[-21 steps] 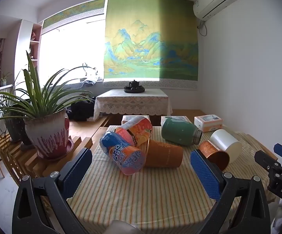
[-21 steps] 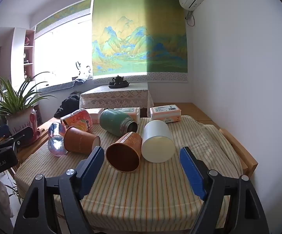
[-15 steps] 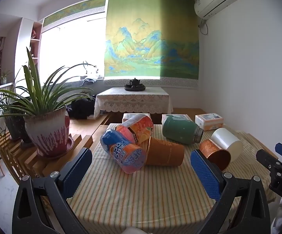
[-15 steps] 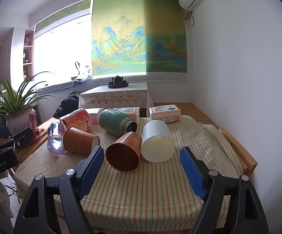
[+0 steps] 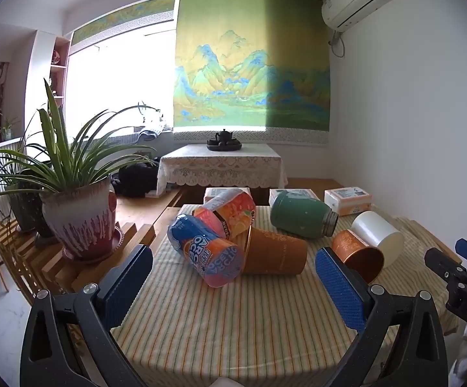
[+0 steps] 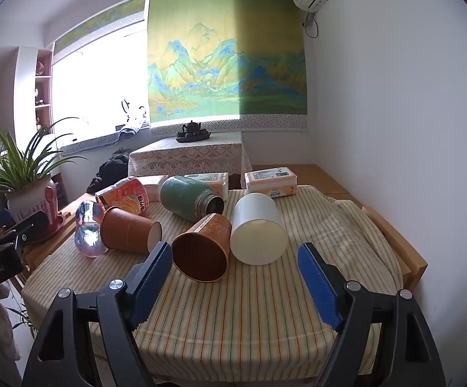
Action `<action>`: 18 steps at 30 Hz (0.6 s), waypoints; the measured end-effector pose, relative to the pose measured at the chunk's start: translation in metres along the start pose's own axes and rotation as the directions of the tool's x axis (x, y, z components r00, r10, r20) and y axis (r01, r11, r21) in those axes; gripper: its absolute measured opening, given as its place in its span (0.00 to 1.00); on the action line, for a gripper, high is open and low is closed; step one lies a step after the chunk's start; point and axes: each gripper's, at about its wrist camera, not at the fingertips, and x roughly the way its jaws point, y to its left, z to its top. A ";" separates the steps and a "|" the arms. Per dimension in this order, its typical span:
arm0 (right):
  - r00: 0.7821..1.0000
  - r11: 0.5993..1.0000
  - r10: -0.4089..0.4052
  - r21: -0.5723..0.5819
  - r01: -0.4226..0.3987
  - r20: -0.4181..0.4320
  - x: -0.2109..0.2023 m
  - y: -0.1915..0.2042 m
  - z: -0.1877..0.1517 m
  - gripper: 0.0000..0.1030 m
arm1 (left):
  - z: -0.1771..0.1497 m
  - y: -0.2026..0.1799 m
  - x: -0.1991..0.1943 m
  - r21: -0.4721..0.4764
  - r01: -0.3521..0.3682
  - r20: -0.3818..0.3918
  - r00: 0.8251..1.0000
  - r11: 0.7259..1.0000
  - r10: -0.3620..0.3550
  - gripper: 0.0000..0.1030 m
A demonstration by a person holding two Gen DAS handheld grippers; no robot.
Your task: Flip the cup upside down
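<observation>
Several cups lie on their sides on the striped tablecloth (image 6: 259,306). A white cup (image 6: 257,230) and a copper-orange cup (image 6: 204,251) lie with mouths toward my right gripper (image 6: 235,269), which is open and empty just in front of them. A brown paper cup (image 6: 126,230) lies to the left. In the left wrist view, the brown cup (image 5: 275,250), a blue printed cup (image 5: 207,254), the copper cup (image 5: 357,253) and the white cup (image 5: 377,237) lie beyond my open, empty left gripper (image 5: 231,279).
A green metal bottle (image 6: 189,198) and an orange printed cup (image 6: 126,196) lie behind the cups. Tissue packs (image 6: 270,177) sit at the table's far edge. A potted plant (image 5: 78,213) stands on a wooden rack at left. The wall is on the right.
Both grippers have shifted only slightly; the cups have not moved and both grippers stay open.
</observation>
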 end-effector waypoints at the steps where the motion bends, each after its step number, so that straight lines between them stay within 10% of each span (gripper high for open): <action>1: 1.000 1.000 0.000 0.002 0.000 -0.001 0.000 0.000 0.000 0.75 | 0.000 0.000 0.000 0.000 -0.001 0.000 1.000 1.000 0.001 0.99; 18: 1.000 1.000 -0.003 0.013 0.003 0.001 0.001 -0.005 -0.001 0.79 | -0.001 -0.002 -0.001 0.005 0.004 -0.002 1.000 1.000 -0.004 0.99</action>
